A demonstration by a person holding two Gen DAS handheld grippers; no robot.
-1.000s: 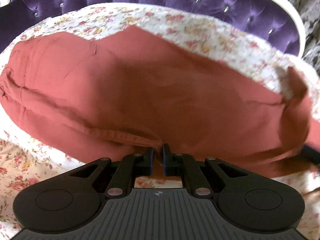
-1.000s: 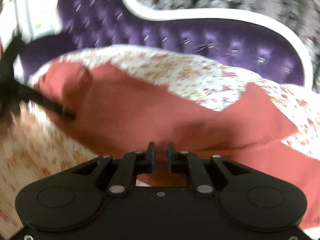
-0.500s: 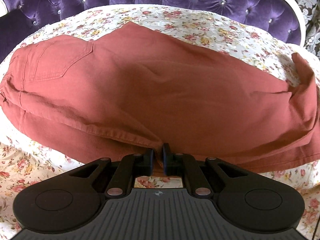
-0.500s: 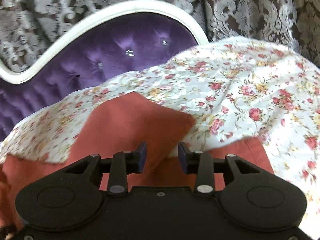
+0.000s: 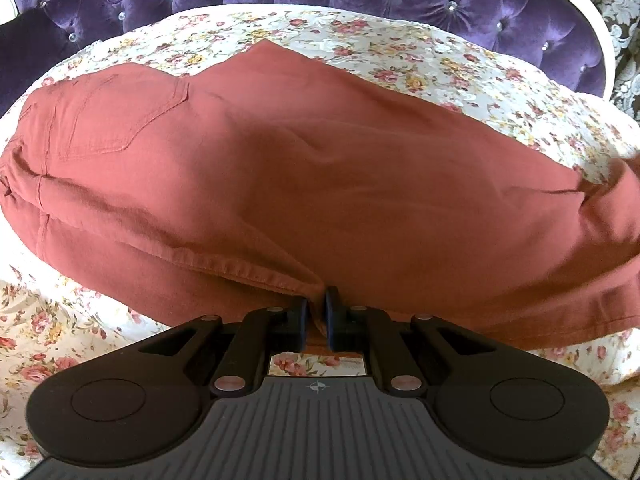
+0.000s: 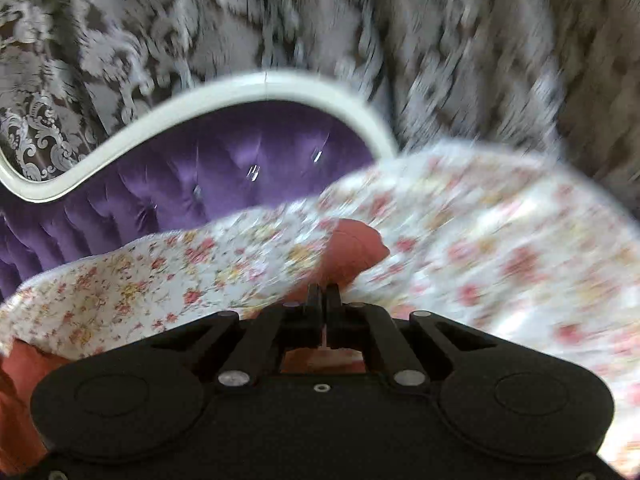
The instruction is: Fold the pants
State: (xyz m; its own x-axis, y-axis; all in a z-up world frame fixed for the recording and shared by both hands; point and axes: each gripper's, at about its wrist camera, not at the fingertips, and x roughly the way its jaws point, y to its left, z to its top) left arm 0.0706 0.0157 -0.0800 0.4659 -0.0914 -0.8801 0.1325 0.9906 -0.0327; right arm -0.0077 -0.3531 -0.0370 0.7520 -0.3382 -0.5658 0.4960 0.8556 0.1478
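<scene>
— Where do we see the rust-red cotton pants (image 5: 304,184)?
— Spread across the floral bedsheet (image 5: 420,60), back pocket at ten o'clock. Our left gripper (image 5: 316,312) is clenched on their near hem.
— And our right gripper (image 6: 323,300)?
— Fully clamped together; red cloth at twelve o'clock, though blur hides any grasp.

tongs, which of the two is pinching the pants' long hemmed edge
The left tongs: clamped on the pants where the stitched hem runs in. The right tongs are shut near a small end corner instead.
</scene>
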